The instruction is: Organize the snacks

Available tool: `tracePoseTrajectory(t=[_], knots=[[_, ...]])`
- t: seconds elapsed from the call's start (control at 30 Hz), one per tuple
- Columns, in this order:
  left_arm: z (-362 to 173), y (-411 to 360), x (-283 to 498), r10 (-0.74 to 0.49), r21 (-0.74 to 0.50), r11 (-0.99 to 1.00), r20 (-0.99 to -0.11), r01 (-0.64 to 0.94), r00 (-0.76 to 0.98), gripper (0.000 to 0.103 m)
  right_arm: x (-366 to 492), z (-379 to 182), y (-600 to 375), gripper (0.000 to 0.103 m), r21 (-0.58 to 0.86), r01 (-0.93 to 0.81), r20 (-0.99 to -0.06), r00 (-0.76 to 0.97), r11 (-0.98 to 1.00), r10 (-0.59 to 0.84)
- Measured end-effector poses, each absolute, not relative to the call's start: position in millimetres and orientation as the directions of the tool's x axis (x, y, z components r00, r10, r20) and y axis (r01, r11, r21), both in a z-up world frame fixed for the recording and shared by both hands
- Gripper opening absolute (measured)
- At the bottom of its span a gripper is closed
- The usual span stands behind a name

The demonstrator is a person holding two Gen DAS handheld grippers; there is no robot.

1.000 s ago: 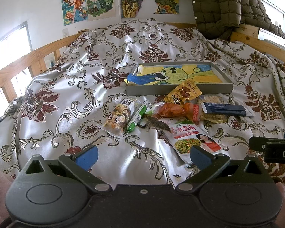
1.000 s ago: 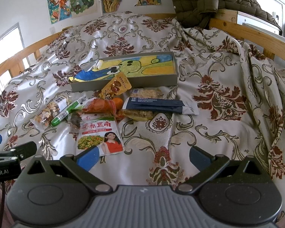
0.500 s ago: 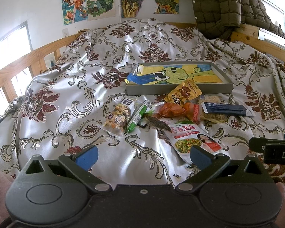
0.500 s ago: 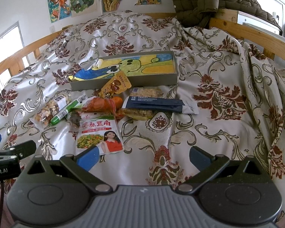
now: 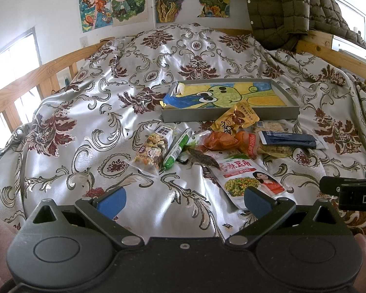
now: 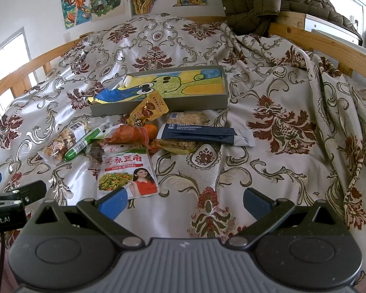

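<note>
A shallow grey box [image 5: 231, 116] [image 6: 158, 102] lined with a cartoon drawing lies on the bed. In front of it lie several snacks: a nut mix bag [image 5: 153, 147] [image 6: 63, 141], a green stick [image 5: 178, 147] [image 6: 86, 140], a yellow pouch [image 5: 236, 119] [image 6: 147, 111], an orange pack [image 5: 222, 141] [image 6: 131, 133], a dark blue sachet [image 5: 290, 139] [image 6: 205, 134], and a white-and-red bean packet [image 5: 246, 178] [image 6: 127, 173]. My left gripper [image 5: 183, 200] is open and empty, short of the snacks. My right gripper [image 6: 183, 200] is open and empty, its left finger over the bean packet's near edge.
The bed has a shiny patterned cover [image 5: 109, 127] and wooden rails [image 5: 24, 85] [image 6: 329, 46] on both sides. An olive quilted jacket [image 5: 280, 7] hangs over the far right rail. Drawings [image 5: 114, 2] are on the wall behind.
Both grippers have stayed almost still. The right view has shifted very slightly. Nothing was taken hold of or moved.
</note>
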State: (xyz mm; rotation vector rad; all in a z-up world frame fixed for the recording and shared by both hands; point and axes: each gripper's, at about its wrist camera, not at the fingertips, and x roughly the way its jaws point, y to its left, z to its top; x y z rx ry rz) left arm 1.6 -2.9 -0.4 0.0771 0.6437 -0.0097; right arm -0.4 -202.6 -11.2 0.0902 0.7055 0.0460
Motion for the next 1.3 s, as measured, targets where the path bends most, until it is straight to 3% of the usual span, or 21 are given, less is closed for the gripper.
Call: tracePoseTrajectory(t=[0.57, 0.8, 1.3], knots=[[-2, 1, 0, 0.022, 0.069, 0.997, -0.601, 0.024, 0.799, 0.102, 0, -9, -200, 0.103, 0.096, -0.011, -0.646, 0.76, 0.995, 0.071], [8, 5, -1, 0.014, 0.054, 0.998, -0.585, 0.022, 0.811, 0.102, -6, -10, -207, 0.103, 0.121, -0.03, -0.601, 0.793, 0.992, 0.097], [54, 79, 64, -0.18, -0.053, 0.98, -0.645, 0.191, 0.742, 0.102, 40, 28, -150, 0.103, -0.003, -0.251, -0.62, 0.76, 0.968, 0.195]])
